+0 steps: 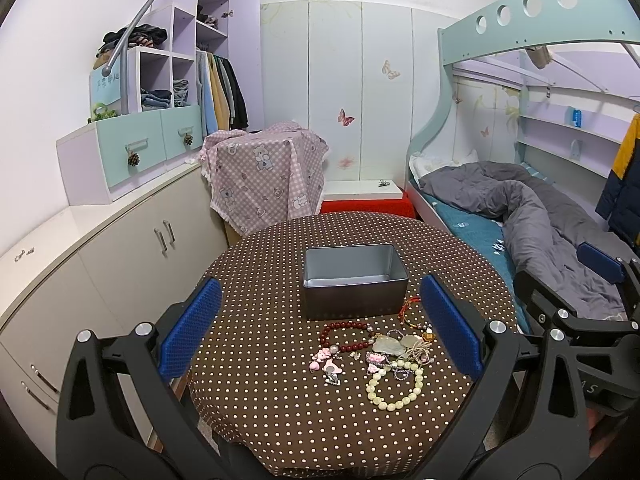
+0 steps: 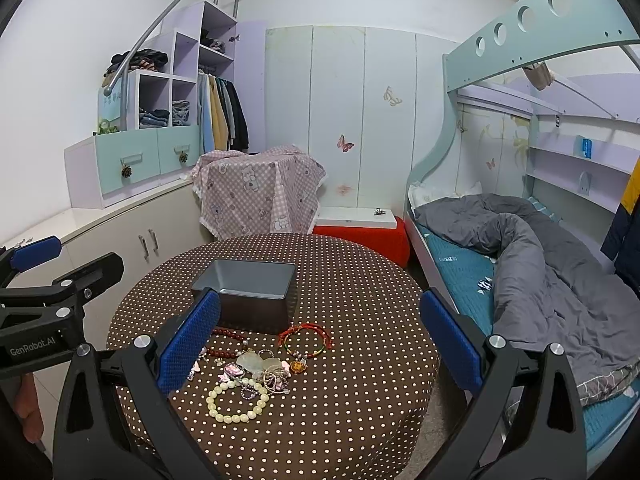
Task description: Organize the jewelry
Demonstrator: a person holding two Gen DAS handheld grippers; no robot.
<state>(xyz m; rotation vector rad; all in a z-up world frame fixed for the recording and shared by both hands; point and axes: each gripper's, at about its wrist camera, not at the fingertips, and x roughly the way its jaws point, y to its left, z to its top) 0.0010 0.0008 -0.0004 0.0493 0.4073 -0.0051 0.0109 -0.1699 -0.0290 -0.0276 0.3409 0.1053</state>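
While you hold both grippers above the round table (image 1: 256,420), the left gripper (image 1: 320,328) and right gripper (image 2: 320,340) gape wide — nothing between their pads. Jewelry (image 1: 376,354) lies heaped just before the metal box (image 1: 354,282) — not inside it.

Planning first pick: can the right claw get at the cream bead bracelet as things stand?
Probably yes. The right claw is open and holds nothing, and the cream bead bracelet lies flat at the pile's near edge, nothing on top. The metal box sits behind it, out of the path.
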